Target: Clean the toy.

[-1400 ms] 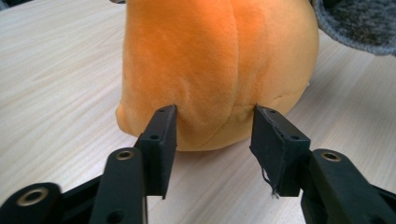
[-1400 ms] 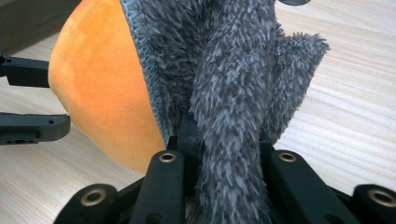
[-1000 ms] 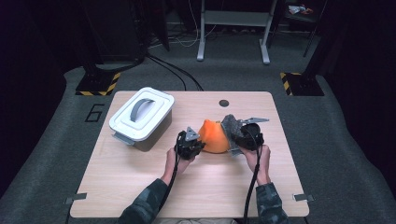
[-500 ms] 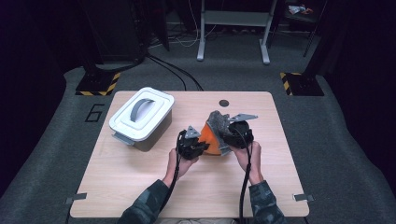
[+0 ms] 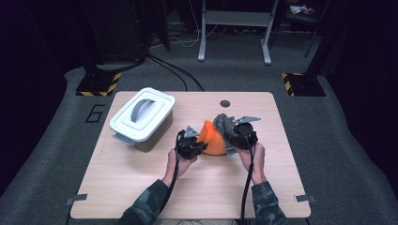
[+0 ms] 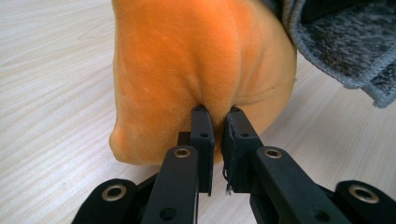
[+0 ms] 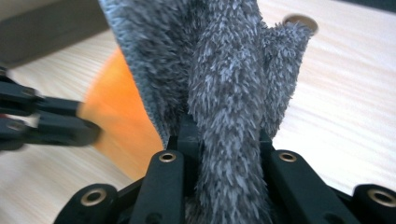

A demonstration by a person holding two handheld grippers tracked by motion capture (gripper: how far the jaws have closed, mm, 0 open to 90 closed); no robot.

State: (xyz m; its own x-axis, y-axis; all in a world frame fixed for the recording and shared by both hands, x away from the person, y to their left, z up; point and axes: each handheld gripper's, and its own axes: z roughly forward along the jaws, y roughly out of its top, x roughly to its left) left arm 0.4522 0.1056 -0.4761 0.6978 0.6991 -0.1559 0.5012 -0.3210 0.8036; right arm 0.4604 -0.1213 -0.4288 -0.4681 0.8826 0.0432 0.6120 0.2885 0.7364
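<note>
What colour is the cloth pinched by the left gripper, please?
Orange; the cloth shows best in the left gripper view, between the left gripper jaws.

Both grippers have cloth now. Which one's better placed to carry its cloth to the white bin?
Left, probably. The left gripper is shut on the orange cloth and sits on the side toward the bin. The right gripper, shut on the grey cloth, would have to cross over the left.

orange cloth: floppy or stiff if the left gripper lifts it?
Probably floppy: the orange cloth puckers where the left hand-held gripper pinches a fold. Likely light, since it bunches softly on the table. Its fuzzy nap suggests it won't slip easily.
</note>
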